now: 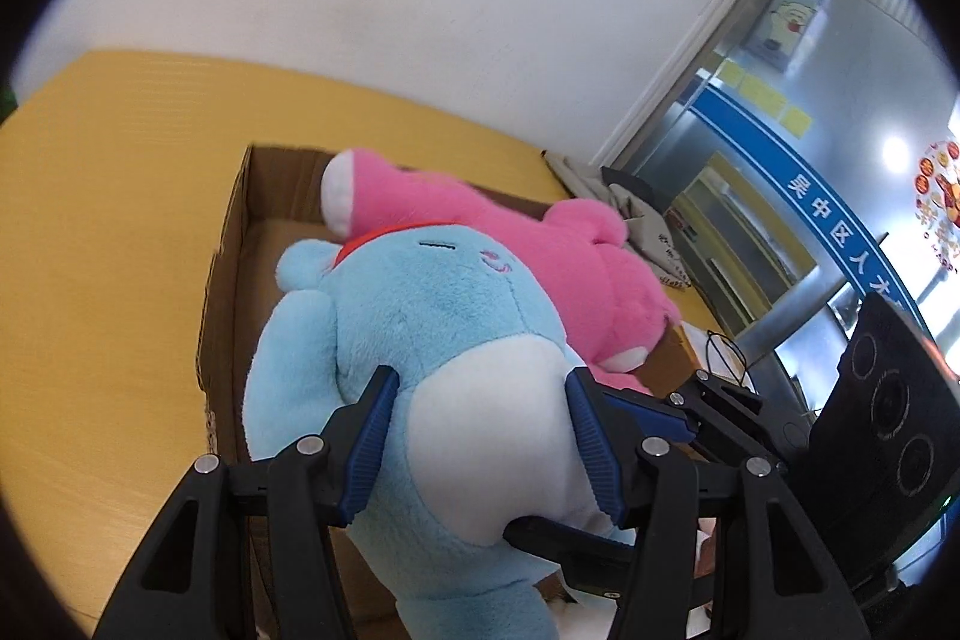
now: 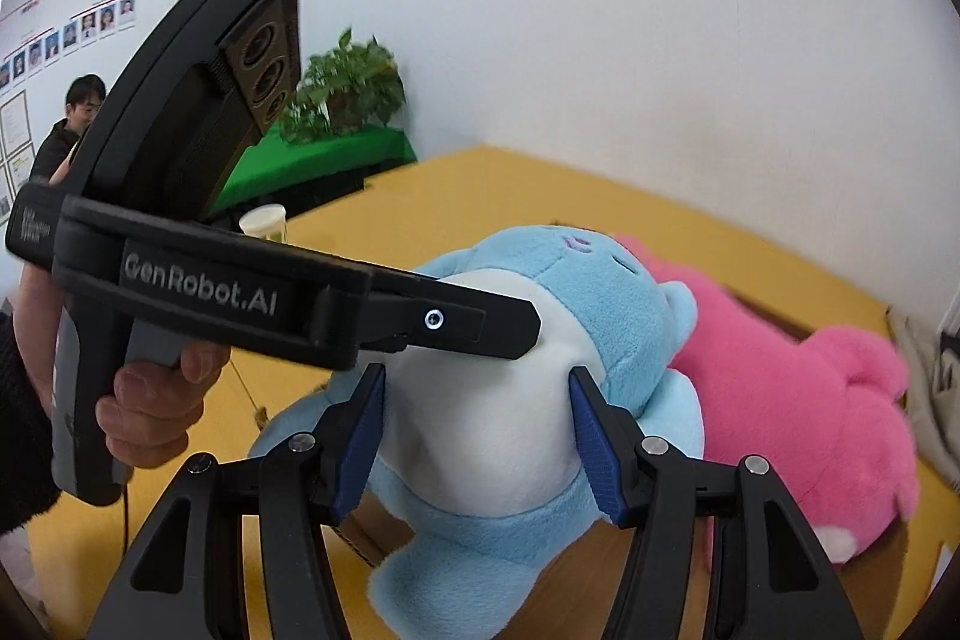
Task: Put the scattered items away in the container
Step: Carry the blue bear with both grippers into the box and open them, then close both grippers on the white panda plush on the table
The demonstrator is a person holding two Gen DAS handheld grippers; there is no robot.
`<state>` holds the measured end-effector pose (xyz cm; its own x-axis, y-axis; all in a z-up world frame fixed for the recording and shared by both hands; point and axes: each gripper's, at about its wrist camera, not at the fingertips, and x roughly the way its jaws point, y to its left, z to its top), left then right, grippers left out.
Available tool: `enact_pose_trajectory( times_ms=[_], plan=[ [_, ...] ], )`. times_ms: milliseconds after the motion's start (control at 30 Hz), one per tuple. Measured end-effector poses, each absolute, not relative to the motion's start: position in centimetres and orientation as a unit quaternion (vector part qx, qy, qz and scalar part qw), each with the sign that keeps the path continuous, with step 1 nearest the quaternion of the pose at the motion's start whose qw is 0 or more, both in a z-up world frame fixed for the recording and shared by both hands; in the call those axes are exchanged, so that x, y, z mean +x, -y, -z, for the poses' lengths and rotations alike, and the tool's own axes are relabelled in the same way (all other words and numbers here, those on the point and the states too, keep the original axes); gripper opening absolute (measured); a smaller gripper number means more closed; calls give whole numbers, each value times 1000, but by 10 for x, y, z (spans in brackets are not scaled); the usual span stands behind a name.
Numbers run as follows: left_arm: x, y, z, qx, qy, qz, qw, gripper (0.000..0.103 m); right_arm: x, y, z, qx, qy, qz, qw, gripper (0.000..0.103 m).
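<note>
We are gripping the blue plush [image 1: 420, 340] with both left tongs [image 1: 480, 436] and right tongs [image 2: 477, 436], lowering it into the cardboard box [image 1: 231, 244]. The pink plush [image 1: 540, 256] is lying inside already; other items are not showing.

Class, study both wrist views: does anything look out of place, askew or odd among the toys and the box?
Yes. The blue plush toy is squeezed at its white belly by both the left gripper and the right gripper. It lies tilted against the pink plush toy, which sprawls over the cardboard box rim.
</note>
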<state>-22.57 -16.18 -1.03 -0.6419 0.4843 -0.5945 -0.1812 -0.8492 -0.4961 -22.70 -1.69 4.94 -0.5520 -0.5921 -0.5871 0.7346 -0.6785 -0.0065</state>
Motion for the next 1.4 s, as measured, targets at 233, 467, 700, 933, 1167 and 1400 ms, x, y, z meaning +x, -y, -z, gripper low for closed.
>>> enact_pose_trajectory(
  times_ms=[233,467,700,933,1167,1400],
  plan=[
    [-228,166,32,-399,189,-883,162,48,-273,37,-23,396,-111,820,397,64],
    [-213,177,34,-401,194,-883,152,44,-280,51,3,458,-108,782,408,62],
    [-166,178,3,-363,181,-905,126,49,-245,8,-29,398,-100,830,377,93],
    [-75,134,-34,-310,118,-940,84,81,-165,-71,-84,292,-64,890,344,103],
    [-37,97,-21,-326,134,-929,114,81,-111,-126,-67,301,-16,901,310,103],
    [-38,69,-19,-336,135,-922,140,81,-77,-158,-43,324,-26,895,304,103]
  ],
)
